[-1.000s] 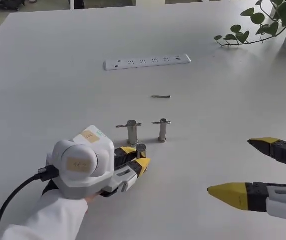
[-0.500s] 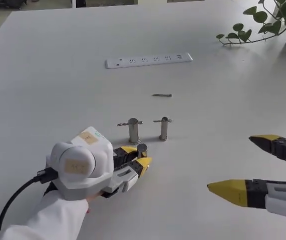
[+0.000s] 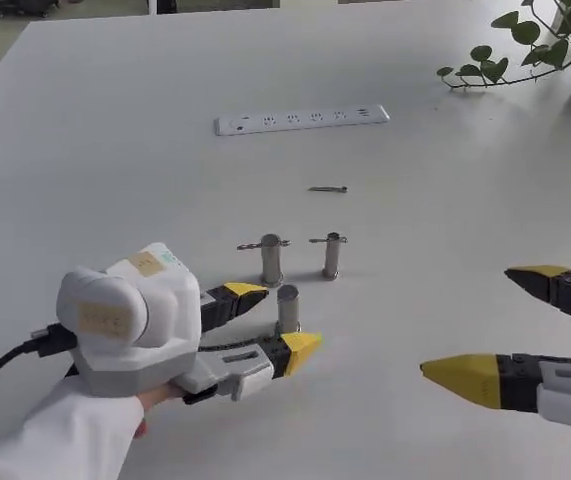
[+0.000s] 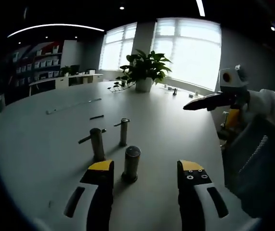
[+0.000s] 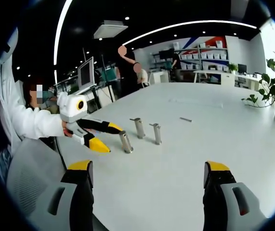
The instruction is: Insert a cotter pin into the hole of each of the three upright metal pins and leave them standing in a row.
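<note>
The left gripper (image 3: 277, 316) sits low over the white table (image 3: 115, 150). Its jaws are spread wide. 1 bare metal pin (image 3: 287, 308) stands upright between them, and the jaws do not touch it. Just behind it stand 2 more pins side by side, the left pin (image 3: 272, 258) and the right pin (image 3: 332, 254). Both have cotter pins (image 3: 253, 245) poked through their tops. 1 loose cotter pin (image 3: 327, 189) lies farther back, near a power strip (image 3: 302, 119). The right gripper (image 3: 485, 322) is well off to the right, with its jaws wide apart and holding nothing.
</note>
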Tool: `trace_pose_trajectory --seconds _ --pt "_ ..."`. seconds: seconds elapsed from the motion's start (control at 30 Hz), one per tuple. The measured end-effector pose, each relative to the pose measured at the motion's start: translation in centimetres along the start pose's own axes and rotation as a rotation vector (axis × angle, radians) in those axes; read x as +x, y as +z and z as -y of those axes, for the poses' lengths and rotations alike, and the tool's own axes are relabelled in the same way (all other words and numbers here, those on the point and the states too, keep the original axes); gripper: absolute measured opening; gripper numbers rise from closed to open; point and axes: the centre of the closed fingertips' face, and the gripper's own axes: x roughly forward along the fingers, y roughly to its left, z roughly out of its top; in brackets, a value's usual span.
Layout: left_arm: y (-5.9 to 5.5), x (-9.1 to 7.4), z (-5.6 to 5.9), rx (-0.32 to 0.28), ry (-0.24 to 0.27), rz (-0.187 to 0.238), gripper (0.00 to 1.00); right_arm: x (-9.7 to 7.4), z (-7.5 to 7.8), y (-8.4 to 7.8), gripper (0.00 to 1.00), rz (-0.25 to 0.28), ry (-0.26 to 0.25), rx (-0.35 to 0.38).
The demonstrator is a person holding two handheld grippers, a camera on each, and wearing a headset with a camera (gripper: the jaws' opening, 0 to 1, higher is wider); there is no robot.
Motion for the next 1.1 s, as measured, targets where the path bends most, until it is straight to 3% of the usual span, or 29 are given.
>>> trace_pose_trajectory --seconds 0.07,0.2,0.27,0.33,0.63,0.9,1.1 --pt "0.0 -0.7 0.9 0.003 -0.049 -0.007 0.66 0.0 0.1 0.1 0.94 0.000 0.000 0.005" --pt "0.1 -2.0 1.7 -0.024 -0.087 -0.013 0.85 0.1 0.1 0.2 0.94 -0.009 0.005 -0.005" --pt "-0.1 -2.7 2.0 -0.040 -0.109 -0.018 0.85 0.2 0.2 0.0 0.94 -0.022 0.006 -0.011" --pt "-0.4 -3.2 1.8 -0.080 -0.104 -0.017 0.82 0.3 0.3 -0.1 0.94 -0.029 0.008 -0.006" --pt "-1.8 -5.0 0.8 -0.155 -0.088 -0.022 0.90 0.4 0.9 0.4 0.94 -0.048 0.012 -0.036" --pt "-0.5 -6.4 0.9 -0.181 -0.081 0.037 0.99 0.3 2.5 1.6 0.94 -0.072 0.006 -0.094" --pt "0.9 -7.2 0.2 -0.282 -0.057 0.132 0.99 0.4 4.0 2.2 0.94 -0.108 -0.011 -0.140"
